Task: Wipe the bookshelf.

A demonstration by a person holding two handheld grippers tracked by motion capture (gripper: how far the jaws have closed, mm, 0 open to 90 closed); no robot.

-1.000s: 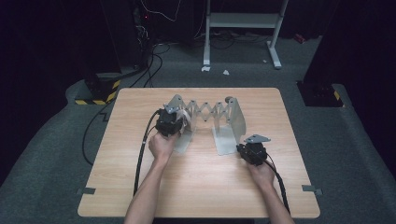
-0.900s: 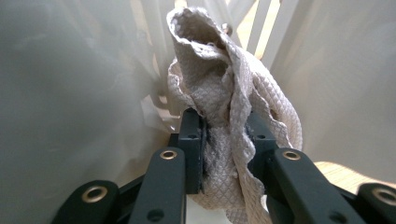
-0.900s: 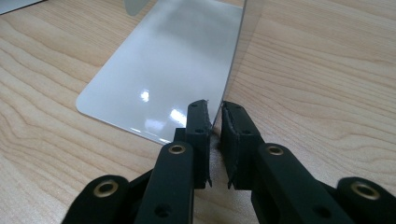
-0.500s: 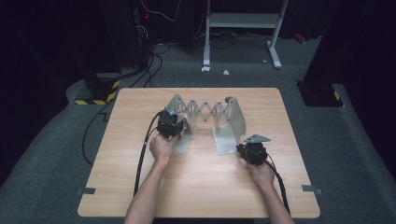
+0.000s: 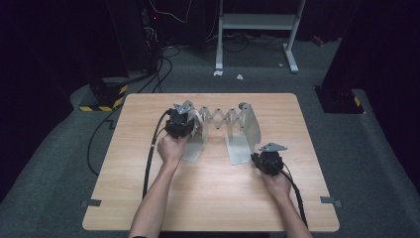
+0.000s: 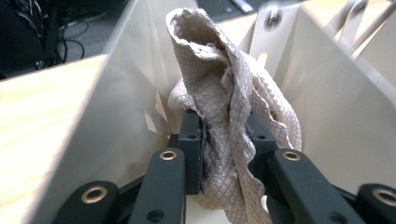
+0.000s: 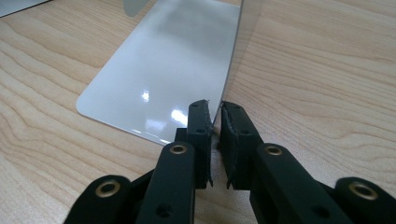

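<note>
Left gripper [image 6: 226,135]: jaws narrowed onto a bunched beige waffle-weave cloth [image 6: 229,93], pads pressing it from both sides; the cloth stands up out of the jaws, long axis roughly upright. It sits inside the left end of the expanding metal bookend rack [image 5: 225,121], between that end's upright plates [image 6: 116,93]

Right gripper [image 7: 215,121]: jaws nearly closed, pinching the thin edge of the rack's right end plate [image 7: 163,74], low down where the upright wall meets its flat foot on the wooden table [image 7: 317,70]

Judgement: right hand steadies the rack while the left handles the cloth. Key relation: the cloth lies within the left-end slot, so the left hand [image 5: 171,148] is the nearer; clearance is upward, along the plates
</note>
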